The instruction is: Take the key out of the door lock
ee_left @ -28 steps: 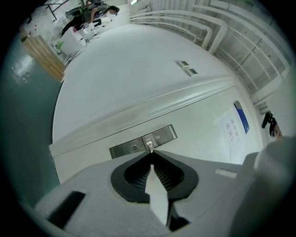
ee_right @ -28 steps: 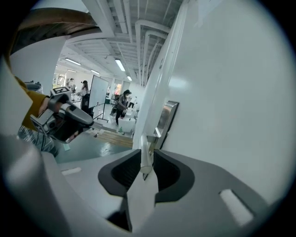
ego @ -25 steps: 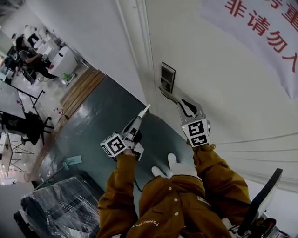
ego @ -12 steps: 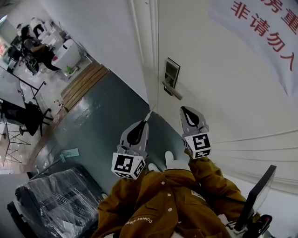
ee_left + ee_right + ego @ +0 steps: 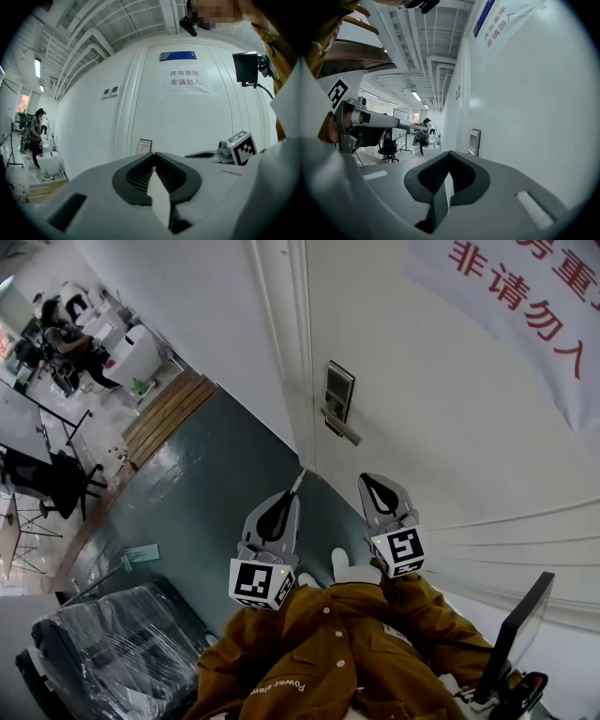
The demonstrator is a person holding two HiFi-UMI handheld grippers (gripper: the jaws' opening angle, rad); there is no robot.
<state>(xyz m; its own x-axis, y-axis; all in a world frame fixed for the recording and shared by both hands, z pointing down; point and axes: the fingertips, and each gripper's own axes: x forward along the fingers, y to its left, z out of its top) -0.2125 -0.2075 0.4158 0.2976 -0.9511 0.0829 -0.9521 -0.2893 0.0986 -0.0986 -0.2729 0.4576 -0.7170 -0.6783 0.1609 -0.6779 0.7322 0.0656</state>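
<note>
Now that the right gripper [image 5: 368,479], jaws closed on nothing, is drawn back from the door lock [image 5: 337,395], contact with it is ended; a thin pale sliver [image 5: 301,476], judged the key, is pinched in the left gripper [image 5: 291,495], so removal appears done.

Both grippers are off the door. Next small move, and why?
Probably raise the left gripper for a look: a thin pale sliver, perhaps the key, pokes from its closed jaws. The lock plate shows no key I can make out; the right gripper is shut, empty.
</note>
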